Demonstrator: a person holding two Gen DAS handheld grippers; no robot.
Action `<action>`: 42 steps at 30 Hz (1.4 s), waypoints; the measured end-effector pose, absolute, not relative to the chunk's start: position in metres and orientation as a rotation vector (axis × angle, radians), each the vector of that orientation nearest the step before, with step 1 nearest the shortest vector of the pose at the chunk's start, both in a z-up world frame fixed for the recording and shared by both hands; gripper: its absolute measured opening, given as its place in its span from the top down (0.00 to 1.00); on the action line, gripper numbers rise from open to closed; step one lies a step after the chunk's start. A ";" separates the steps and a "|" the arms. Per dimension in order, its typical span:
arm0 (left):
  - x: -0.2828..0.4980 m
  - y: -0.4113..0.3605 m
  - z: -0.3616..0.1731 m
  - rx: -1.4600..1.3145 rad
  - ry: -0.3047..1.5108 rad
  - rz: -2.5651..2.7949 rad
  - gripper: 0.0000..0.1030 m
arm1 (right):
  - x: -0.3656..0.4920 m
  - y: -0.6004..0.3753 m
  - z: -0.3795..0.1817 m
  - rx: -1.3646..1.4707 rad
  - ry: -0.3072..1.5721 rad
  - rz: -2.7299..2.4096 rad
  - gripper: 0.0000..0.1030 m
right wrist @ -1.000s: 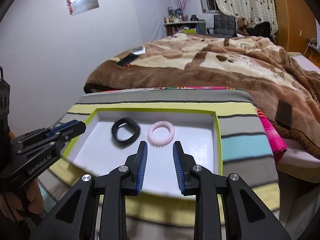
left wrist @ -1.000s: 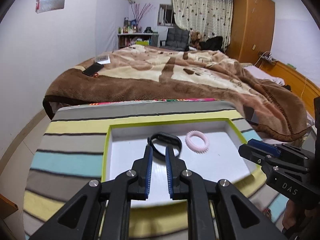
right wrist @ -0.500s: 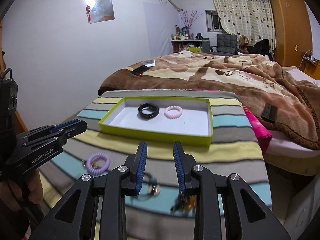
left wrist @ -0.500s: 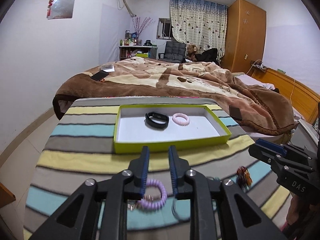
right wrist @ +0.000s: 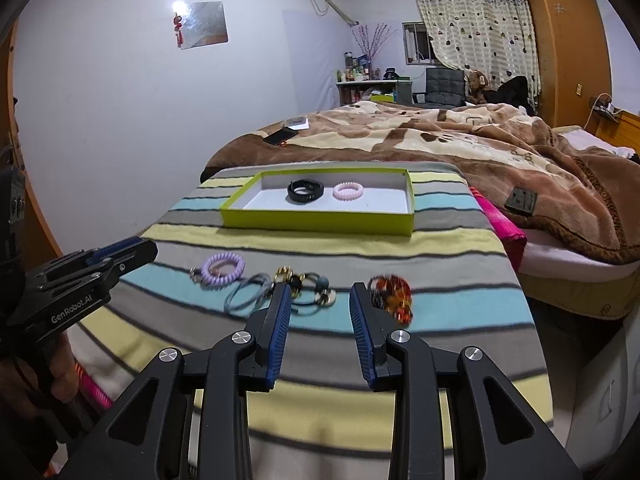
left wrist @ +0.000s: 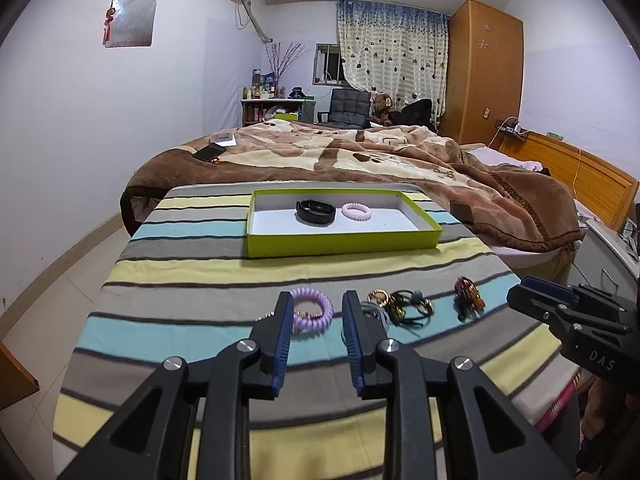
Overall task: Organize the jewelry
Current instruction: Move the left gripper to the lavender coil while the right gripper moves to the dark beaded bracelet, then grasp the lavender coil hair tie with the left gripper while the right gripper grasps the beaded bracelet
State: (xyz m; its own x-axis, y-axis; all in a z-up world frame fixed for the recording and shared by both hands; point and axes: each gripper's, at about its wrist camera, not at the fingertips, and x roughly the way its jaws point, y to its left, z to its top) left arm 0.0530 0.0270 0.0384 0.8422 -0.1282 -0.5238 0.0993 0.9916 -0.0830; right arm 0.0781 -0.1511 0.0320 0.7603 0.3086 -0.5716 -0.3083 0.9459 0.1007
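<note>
Left gripper [left wrist: 316, 306] jaws just opening, empty, right gripper [right wrist: 320, 298] likewise, both hovering short of green tray [left wrist: 344, 238]

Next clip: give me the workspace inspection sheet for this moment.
Surface: striped cloth covers the table.
Job's things: black band and pink coil ring in green tray; purple coil ring, grey and dark hair ties, amber piece on the cloth.
Clutter: nothing seen.
Grippers: left tongs and right tongs open, empty, jaws just widened.
Cables: nothing seen on the table.
Surroundings: bed, wardrobe, curtain.
</note>
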 end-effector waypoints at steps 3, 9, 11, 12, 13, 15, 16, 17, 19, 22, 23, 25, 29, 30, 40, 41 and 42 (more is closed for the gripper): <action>0.046 0.026 0.035 -0.054 0.565 -0.126 0.73 | 0.071 -0.153 0.028 -0.012 0.627 0.329 0.70; 0.042 0.025 0.027 -0.049 0.586 -0.121 0.73 | 0.069 -0.161 0.024 -0.003 0.635 0.307 0.69; 0.043 0.027 0.024 -0.051 0.595 -0.118 0.72 | 0.070 -0.163 0.022 0.001 0.639 0.300 0.69; 0.045 0.028 0.022 -0.053 0.600 -0.116 0.72 | 0.072 -0.163 0.021 0.002 0.642 0.297 0.69; 0.045 0.028 0.021 -0.054 0.603 -0.115 0.71 | 0.073 -0.164 0.020 0.001 0.647 0.292 0.69; 0.048 0.030 0.018 -0.062 0.613 -0.115 0.70 | 0.076 -0.165 0.018 0.003 0.655 0.287 0.69; 0.050 0.031 0.017 -0.067 0.619 -0.117 0.70 | 0.078 -0.165 0.017 0.005 0.658 0.285 0.69; 0.052 0.031 0.015 -0.070 0.625 -0.119 0.70 | 0.079 -0.166 0.017 0.005 0.660 0.282 0.69; 0.057 0.031 0.015 -0.067 0.630 -0.120 0.70 | 0.084 -0.168 0.015 0.006 0.666 0.273 0.69; 0.067 0.032 0.013 -0.066 0.633 -0.119 0.70 | 0.092 -0.171 0.013 0.012 0.672 0.257 0.69; 0.070 0.032 0.012 -0.069 0.636 -0.119 0.70 | 0.095 -0.172 0.012 0.014 0.677 0.253 0.69; 0.076 0.033 0.010 -0.072 0.646 -0.118 0.70 | 0.101 -0.174 0.010 0.016 0.684 0.242 0.69; 0.092 0.033 0.004 -0.068 0.678 -0.119 0.70 | 0.115 -0.178 0.003 0.019 0.711 0.226 0.69; 0.096 0.033 0.003 -0.067 0.686 -0.120 0.70 | 0.119 -0.180 0.001 0.022 0.718 0.223 0.69; 0.132 0.042 -0.009 -0.097 0.775 -0.098 0.70 | 0.144 -0.190 -0.011 0.072 0.781 0.228 0.68; 0.135 0.043 -0.010 -0.098 0.781 -0.096 0.70 | 0.146 -0.191 -0.011 0.076 0.784 0.225 0.68; 0.138 0.043 -0.011 -0.102 0.789 -0.096 0.70 | 0.148 -0.192 -0.011 0.079 0.787 0.225 0.68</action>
State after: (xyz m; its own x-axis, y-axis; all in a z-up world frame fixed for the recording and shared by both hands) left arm 0.1376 0.0431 -0.0107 0.7005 -0.1246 -0.7027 0.0483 0.9907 -0.1275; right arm 0.1482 -0.1925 -0.0109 0.6835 0.2300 -0.6928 -0.1712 0.9731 0.1541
